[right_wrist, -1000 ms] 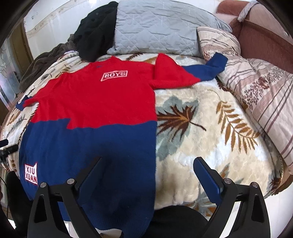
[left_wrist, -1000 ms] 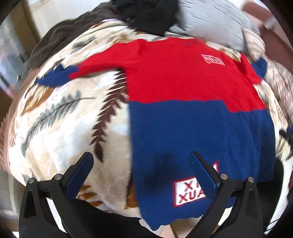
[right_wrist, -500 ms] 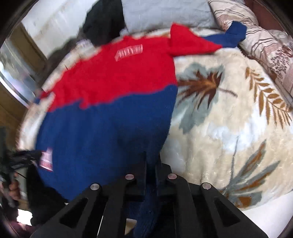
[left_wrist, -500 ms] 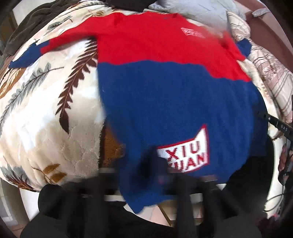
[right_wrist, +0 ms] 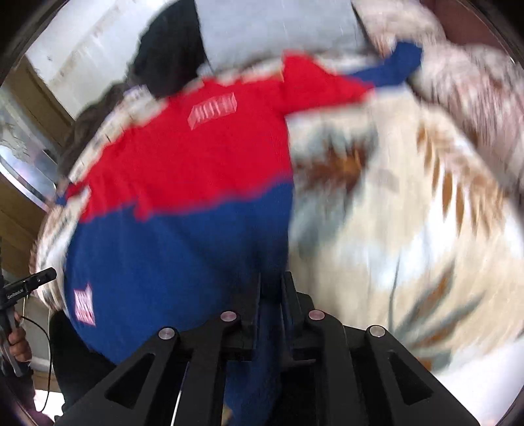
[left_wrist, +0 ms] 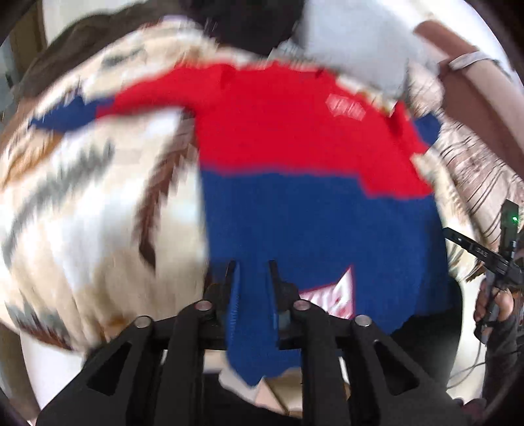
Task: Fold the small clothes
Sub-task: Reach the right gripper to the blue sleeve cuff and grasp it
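A bed covered by a cream blanket (left_wrist: pixel 85 203) with brown and grey leaf prints fills most of both views, blurred by motion. In the right wrist view the blanket takes the right half of the frame.

Spread flat on it lies the sweater (left_wrist: pixel 294 157), red across the chest and sleeves, blue over the lower body and cuffs. In the left wrist view it runs from the upper middle down to the bottom centre; in the right wrist view it fills the left and centre, one sleeve reaching to the upper right. A white chest label sits on the red part, and a red-and-white patch (left_wrist: pixel 334 295) sits on the blue near the hem.

A grey quilted pillow (right_wrist: pixel 278 29) lies at the top of the frame beyond the collar, with a black garment (right_wrist: pixel 170 55) just to its left. A striped pillow (left_wrist: pixel 471 170) lies at the right edge of the left wrist view.

The left tongs (left_wrist: pixel 252 275), at bottom centre, have just eased slightly apart yet still pinch the blue hem, which bunches between the jaws and hangs below them. The right tongs (right_wrist: pixel 271 288), also bottom centre, have likewise loosened a little and grip the hem's other corner.
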The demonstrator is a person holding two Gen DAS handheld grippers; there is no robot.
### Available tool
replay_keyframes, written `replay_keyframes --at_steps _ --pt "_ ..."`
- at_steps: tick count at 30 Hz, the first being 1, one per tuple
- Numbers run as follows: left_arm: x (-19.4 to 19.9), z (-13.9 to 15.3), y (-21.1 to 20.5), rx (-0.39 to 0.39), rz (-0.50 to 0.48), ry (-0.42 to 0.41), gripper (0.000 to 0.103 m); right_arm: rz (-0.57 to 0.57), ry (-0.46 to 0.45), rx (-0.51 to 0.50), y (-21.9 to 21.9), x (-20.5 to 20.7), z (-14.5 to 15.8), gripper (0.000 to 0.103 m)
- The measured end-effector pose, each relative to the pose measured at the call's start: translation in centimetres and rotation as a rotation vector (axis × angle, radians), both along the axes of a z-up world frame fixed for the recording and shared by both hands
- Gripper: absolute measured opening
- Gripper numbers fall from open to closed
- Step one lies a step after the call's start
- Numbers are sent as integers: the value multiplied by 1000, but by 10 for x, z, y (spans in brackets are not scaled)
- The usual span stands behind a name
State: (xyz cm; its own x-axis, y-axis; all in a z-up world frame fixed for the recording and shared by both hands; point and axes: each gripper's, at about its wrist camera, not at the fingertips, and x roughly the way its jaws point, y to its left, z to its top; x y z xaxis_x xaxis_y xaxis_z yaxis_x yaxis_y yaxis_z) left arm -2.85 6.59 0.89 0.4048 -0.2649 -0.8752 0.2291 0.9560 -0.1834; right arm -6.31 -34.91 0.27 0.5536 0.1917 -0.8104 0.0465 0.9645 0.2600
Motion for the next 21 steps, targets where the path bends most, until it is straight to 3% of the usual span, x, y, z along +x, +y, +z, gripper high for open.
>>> replay_keyframes --at_steps 1,2,3,6,9,12,15,17,18,21 --pt "11 10 -5 2 2 -37 39 4 -29 -5 2 7 7 24" --pt "20 16 -12 13 11 -65 59 9 -54 -13 5 16 11 25" --pt "28 18 -17 23 18 -91 64 14 -73 -22 9 25 12 25" --pt "66 6 -42 53 22 -93 64 18 -82 -44 19 50 -3 25" --pt "94 -32 -58 89 42 -11 64 36 14 -82 25 64 -35 23" --pt "110 -57 -66 118 57 62 63 49 -16 -18 8 69 -27 21" --pt "107 -47 -71 112 22 4 64 -107 -107 75 -52 87 6 27" --pt "116 -41 -73 90 8 -8 64 -286 -156 120 -115 107 21 38" --pt "121 -39 -74 80 4 -14 64 -352 -164 129 -137 115 22 44" --pt "140 -37 -80 42 -1 -17 64 -515 -152 169 -198 149 15 45"
